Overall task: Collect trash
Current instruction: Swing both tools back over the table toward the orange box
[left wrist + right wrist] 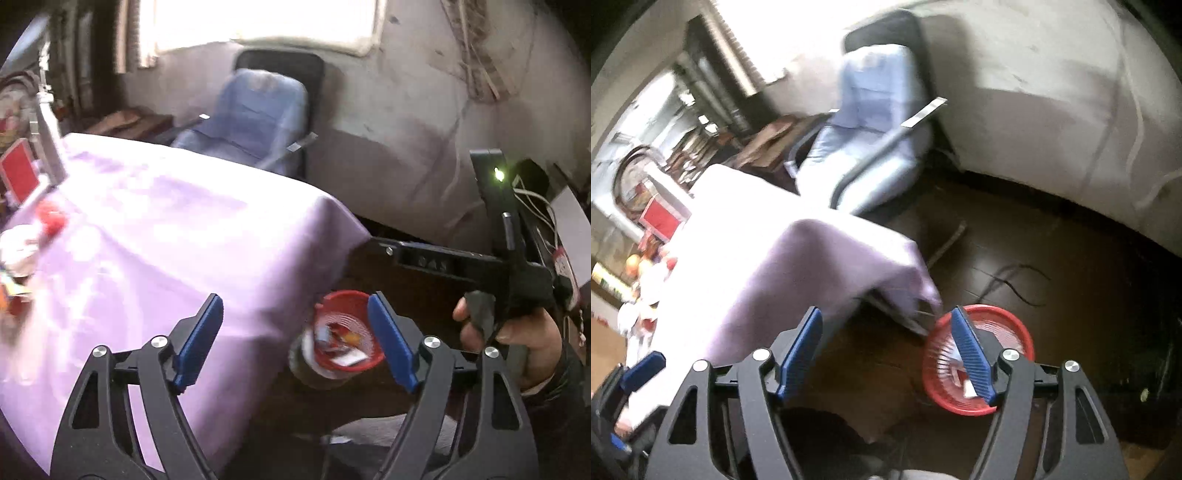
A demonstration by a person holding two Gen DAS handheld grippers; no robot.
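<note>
A red plastic basket with scraps of trash inside stands on the dark floor by the table corner; it also shows in the right wrist view. My left gripper is open and empty, over the table edge. My right gripper is open and empty, above the floor beside the basket; its body and the hand holding it show in the left wrist view. Blurred trash items lie at the table's left side, red and white; they also show in the right wrist view.
A table with a lilac cloth fills the left. A blue-covered chair stands behind it by the wall. A red box sits at the table's far left. Cables lie on the floor.
</note>
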